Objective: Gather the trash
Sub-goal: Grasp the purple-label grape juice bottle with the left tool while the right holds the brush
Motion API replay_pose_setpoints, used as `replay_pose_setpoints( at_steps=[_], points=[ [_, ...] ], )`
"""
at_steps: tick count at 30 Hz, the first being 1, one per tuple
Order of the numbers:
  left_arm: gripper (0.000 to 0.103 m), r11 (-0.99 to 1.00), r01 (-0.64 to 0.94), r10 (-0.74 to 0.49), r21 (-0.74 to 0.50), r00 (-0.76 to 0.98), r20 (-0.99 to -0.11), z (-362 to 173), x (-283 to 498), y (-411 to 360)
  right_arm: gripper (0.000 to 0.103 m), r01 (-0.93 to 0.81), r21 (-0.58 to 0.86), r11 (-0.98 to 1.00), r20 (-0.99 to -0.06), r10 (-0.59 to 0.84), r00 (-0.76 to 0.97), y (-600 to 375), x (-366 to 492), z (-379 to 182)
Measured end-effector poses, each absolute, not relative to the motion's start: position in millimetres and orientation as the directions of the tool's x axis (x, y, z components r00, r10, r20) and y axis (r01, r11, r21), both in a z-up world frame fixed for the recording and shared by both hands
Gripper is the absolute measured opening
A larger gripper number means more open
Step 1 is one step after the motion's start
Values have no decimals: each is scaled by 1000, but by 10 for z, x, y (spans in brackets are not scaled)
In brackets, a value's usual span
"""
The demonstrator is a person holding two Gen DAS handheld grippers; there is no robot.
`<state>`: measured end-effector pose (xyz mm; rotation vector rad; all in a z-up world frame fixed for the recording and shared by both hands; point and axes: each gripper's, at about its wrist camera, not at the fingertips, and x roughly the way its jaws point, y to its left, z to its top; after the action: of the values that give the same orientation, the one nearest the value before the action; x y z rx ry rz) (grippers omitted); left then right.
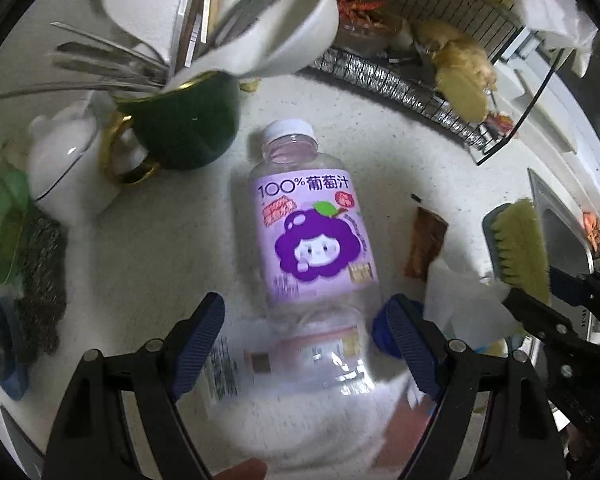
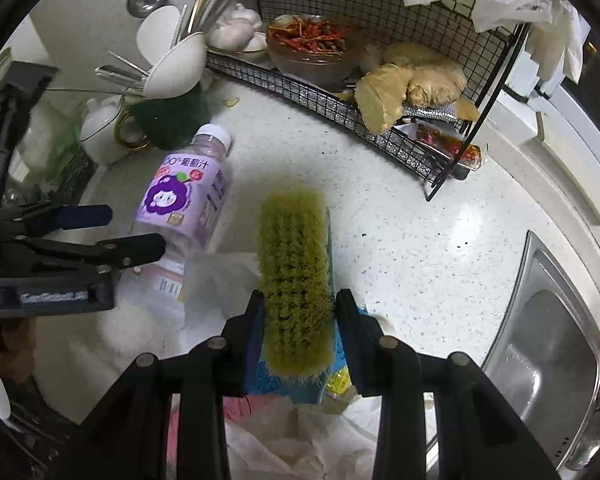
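**Helper:** What have you got nearest?

**Me:** My left gripper (image 1: 300, 324) stands wide, its pads either side of the juice bottle's (image 1: 314, 236) lower body without pressing. My right gripper (image 2: 298, 312) is clamped on the scrubbing brush (image 2: 294, 272), bristles squeezed between my pads.

**Helper:** How will the bottle handle?

**Me:** It lies on its side on the speckled counter (image 2: 400, 240), cap pointing away from me. It looks empty, so I judge it light, thin-walled and slick; it may roll or dent. I'd take it across the labelled middle, gently.

**Helper:** Count for me, near to far.

**Me:** One bottle, one brush, one crumpled white tissue (image 1: 460, 300) beside the bottle, one brown wrapper (image 1: 426, 240) just beyond. Farther off, one green mug (image 1: 188, 128), then one wire rack (image 2: 380, 136).
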<state>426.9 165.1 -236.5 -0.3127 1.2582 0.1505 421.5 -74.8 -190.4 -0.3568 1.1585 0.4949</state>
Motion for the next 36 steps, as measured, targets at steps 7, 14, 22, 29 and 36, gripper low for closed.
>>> replay_pose_setpoints(
  at_steps=[7, 14, 22, 29, 36],
  points=[
    [82, 954, -255, -78, -156, 294, -953, -2523, 4490, 1646, 33, -513, 4, 858, -937, 183, 298, -762, 4318, -1996],
    [82, 963, -231, -63, -139, 306, -950, -2488, 4536, 1614, 33, -502, 8, 865, -942, 174, 285, -791, 4350, -2053],
    [82, 968, -236, -17, -90, 295, -955, -2577, 4678, 1669, 33, -499, 2, 867, -933, 181, 312, -776, 4369, -2051],
    [73, 959, -271, 2, -80, 292, -957, -2700, 4687, 1723, 33, -494, 2, 869, -930, 183, 319, -768, 4339, -2048],
    [72, 969, -242, 35, -49, 331, -943, -2574, 4501, 1538, 33, -486, -29, 874, -927, 159, 341, -838, 4210, -2009]
  ],
)
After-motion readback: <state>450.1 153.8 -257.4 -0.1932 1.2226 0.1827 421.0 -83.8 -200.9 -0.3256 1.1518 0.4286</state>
